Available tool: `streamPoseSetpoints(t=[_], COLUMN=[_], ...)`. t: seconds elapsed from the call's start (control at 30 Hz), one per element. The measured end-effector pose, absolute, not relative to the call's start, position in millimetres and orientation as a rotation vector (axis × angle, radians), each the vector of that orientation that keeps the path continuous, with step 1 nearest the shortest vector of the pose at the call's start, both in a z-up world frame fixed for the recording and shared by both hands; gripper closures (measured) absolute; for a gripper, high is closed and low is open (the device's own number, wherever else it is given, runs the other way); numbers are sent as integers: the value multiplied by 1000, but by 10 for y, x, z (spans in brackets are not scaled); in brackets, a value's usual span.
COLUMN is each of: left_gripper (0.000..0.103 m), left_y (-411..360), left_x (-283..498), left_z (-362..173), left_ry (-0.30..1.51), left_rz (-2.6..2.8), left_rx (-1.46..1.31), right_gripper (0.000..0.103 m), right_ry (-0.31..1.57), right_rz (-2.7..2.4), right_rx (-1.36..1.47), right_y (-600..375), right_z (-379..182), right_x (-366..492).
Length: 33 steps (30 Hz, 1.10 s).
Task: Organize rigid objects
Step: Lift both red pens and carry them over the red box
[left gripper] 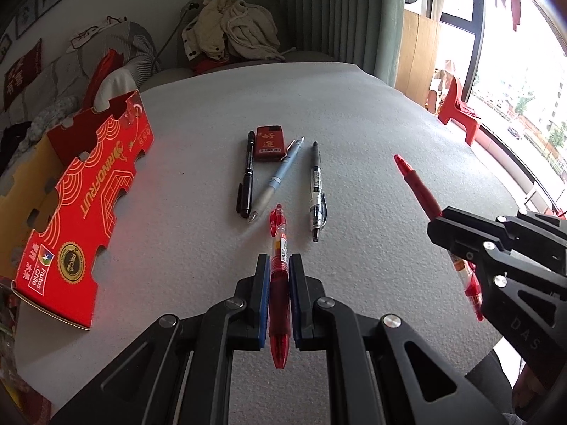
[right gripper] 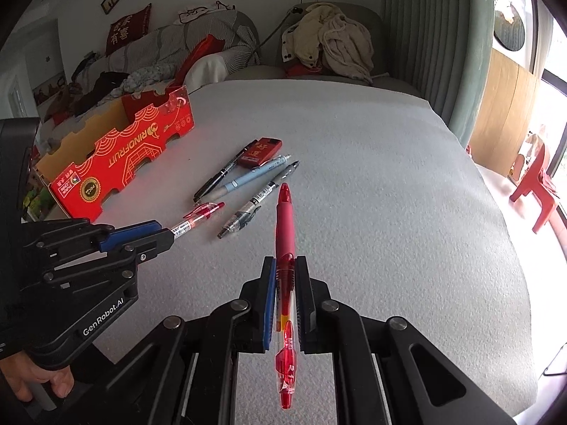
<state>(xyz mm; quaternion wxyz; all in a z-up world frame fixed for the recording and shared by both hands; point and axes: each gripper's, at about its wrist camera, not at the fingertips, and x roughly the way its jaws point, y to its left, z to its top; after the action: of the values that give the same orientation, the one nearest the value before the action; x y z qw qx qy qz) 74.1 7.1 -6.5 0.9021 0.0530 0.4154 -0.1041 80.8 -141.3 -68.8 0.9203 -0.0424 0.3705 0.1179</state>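
Observation:
My left gripper [left gripper: 280, 265] is shut on a red gel pen [left gripper: 280, 241] and holds it above the grey table [left gripper: 354, 113]. My right gripper [right gripper: 286, 265] is shut on a second red pen [right gripper: 285, 219], whose tip points away from me. Each gripper also shows in the other's view: the right gripper [left gripper: 443, 228] at the right, the left gripper [right gripper: 166, 235] at the left. On the table lie a black marker [left gripper: 247, 173], a light blue pen [left gripper: 278, 179], a clear black pen [left gripper: 316, 191] and a small red box [left gripper: 269, 142].
An open red cardboard fruit box [left gripper: 88, 191] stands at the table's left edge. Behind the table are a sofa with clothes and a chair piled with a beige garment [left gripper: 230, 28]. A red plastic chair [right gripper: 535, 184] stands by the window at the right.

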Motion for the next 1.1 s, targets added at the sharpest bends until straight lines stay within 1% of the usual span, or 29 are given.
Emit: streamPoseSetpoints(t=[0.13,0.3,0.43,0.63,0.67,0.73,0.77,0.83,0.9,0.97,1.1], left_gripper=[92,93,94,94,95,100,100,100,100,100,99], left_y=[155,347,610,1123,1206,1394,1501,1570,1414,1193,967], left_x=[729,693,636,642,653,675,682,695,714,693,787], left_z=[5,217,519,832,865,920,939,901,751,490,1], left_ry=[837,787,715,639,631,618,615,650,731,807,953], left_rz=[-202,-177,-140,-60,-50,-20,-10,-59,-189,-264,-358], left_rx=[87,44,-5,-77,-86,-106,-123,-113,-25,85,102], right_gripper=[92,92,92,92,92,92,92,92,92,92,92], right_ry=[743,714,698,644,639,622,615,606,616,635,673], right_rz=[242,275,331,427,441,461,470,486,490,491,472], right_rx=[-84,-41,-3,-8,-12,-35,-42,-57,-64,-64,-51], right_y=[-1389,-1380,-1275,-912,-835,-680,-617,-517,-446,-434,-514], right_z=[-636,-513,-368,-72,-34,33,59,79,26,-47,-214], right_x=[803,800,862,944,967,1002,1014,1022,1046,1070,1090])
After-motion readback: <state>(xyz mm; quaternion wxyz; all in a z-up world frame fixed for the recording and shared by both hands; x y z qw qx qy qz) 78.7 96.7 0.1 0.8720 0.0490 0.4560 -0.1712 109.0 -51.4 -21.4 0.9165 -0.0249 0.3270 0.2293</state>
